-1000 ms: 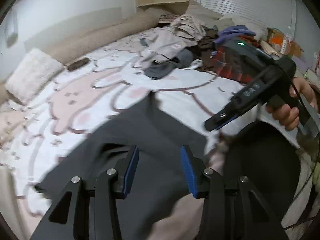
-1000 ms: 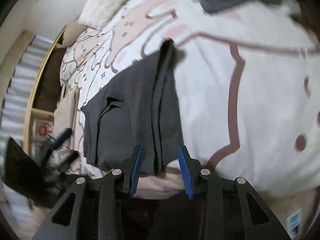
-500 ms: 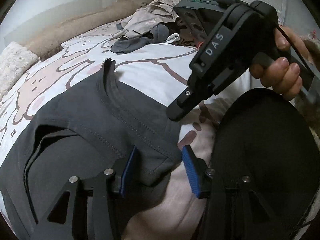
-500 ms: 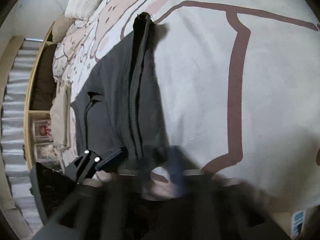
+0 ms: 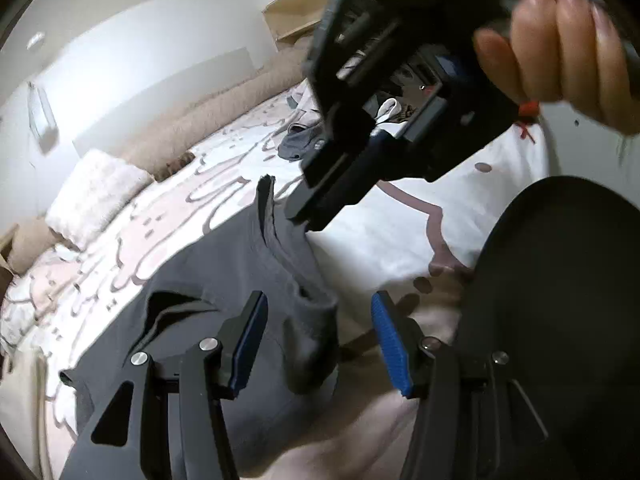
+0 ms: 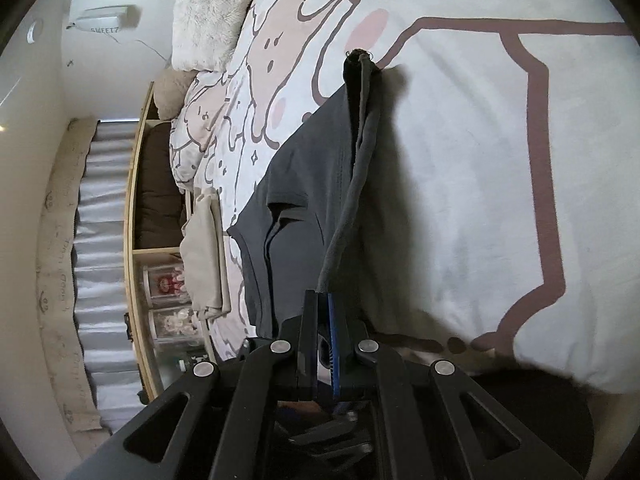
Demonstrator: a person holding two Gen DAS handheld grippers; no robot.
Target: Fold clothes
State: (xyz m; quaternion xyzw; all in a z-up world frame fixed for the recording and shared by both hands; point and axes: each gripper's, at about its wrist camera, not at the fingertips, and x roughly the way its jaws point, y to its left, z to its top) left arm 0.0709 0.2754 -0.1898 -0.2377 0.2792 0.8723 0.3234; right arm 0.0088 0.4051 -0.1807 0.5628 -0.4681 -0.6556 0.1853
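Note:
A dark grey T-shirt (image 5: 224,280) lies on a white and pink cartoon bedspread (image 5: 400,220). My left gripper (image 5: 318,340) is open, its blue pads on either side of the shirt's near corner (image 5: 316,320) without closing on it. In the left wrist view, my right gripper (image 5: 298,212), held by a hand (image 5: 560,40), pinches the shirt's edge farther up. Seen from the right wrist, the right gripper (image 6: 322,308) is shut on the grey T-shirt's edge (image 6: 356,184), which runs up as a raised ridge to a far corner (image 6: 358,56).
A fluffy white pillow (image 5: 96,188) and a beige bolster (image 5: 224,108) sit at the head of the bed. Loose clothes (image 5: 300,140) are piled beyond the shirt. A dark-clothed leg (image 5: 560,280) is at the right. A wooden shelf (image 6: 140,240) flanks the bed.
The right gripper, open a second ago, has come down and shut on the shirt's edge. The left gripper has moved in to the shirt's near corner and stays open.

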